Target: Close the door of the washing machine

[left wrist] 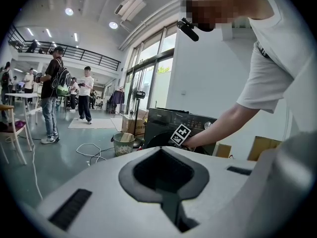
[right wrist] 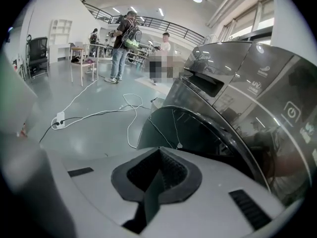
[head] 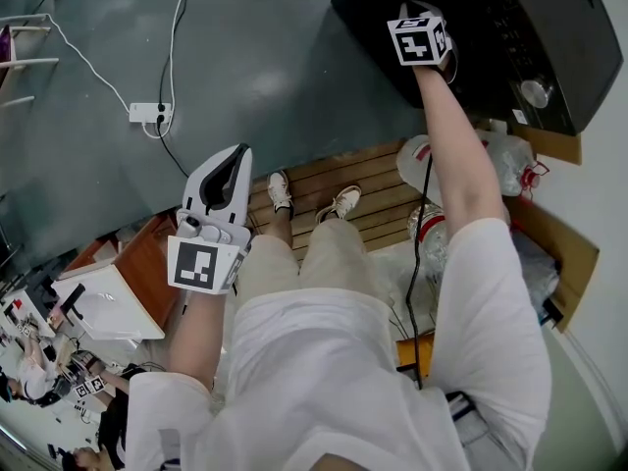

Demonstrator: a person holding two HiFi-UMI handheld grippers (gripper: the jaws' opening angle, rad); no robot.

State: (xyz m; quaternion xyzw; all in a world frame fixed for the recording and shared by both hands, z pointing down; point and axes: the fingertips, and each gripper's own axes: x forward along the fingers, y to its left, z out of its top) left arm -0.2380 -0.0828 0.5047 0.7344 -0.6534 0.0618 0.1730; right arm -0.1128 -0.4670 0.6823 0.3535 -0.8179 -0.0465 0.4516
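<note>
The black washing machine (head: 510, 37) stands at the top right of the head view. My right gripper (head: 417, 16), marker cube on top, is held out against its front. In the right gripper view the jaws (right wrist: 159, 151) are shut with nothing between them, their tips right at the round dark glass door (right wrist: 198, 133). The door lies close along the machine's front; I cannot tell whether it is latched. My left gripper (head: 238, 153) hangs shut and empty over the floor, well left of the machine. From the left gripper (left wrist: 161, 150) view the washing machine (left wrist: 163, 125) shows in the distance.
A power strip (head: 149, 113) with white cables lies on the grey floor. The person's feet stand on a wooden pallet (head: 383, 175). Plastic bottles and bags (head: 510, 160) and cardboard (head: 559, 248) sit beside the machine. A waste bin (left wrist: 123, 143) stands near it. People stand far off.
</note>
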